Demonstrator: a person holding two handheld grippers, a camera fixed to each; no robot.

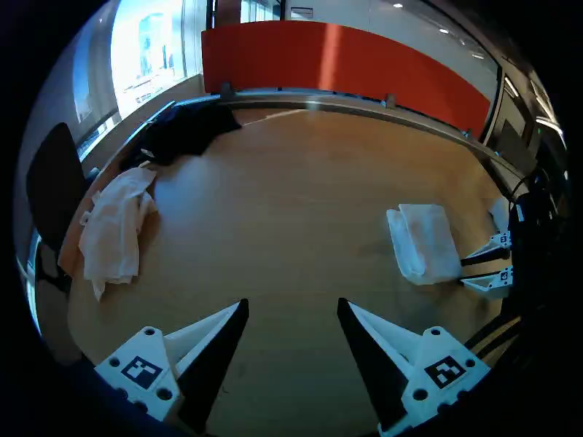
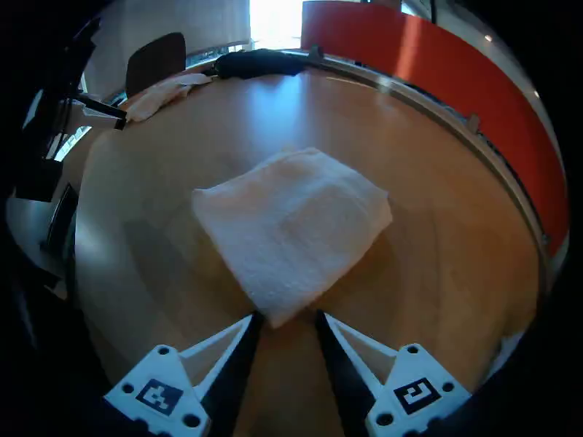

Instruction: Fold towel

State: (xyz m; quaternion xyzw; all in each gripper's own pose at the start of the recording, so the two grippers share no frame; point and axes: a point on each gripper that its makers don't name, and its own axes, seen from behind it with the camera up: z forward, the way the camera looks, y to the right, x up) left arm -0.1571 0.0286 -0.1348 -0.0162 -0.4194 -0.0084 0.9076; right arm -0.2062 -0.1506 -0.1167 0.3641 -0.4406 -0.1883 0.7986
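Lying folded on wooden table, white towel, red partition behind, left gripper spread, right gripper parted

Chair cut off at the edge, black heap too dim to identify, right gripper body lost in shadow.

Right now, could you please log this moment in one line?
towel: folded on table | right gripper: open at its corner | left gripper: open, empty

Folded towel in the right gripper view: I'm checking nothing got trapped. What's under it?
The folded towel lies flat on the wooden table; anything beneath its layers is covered.
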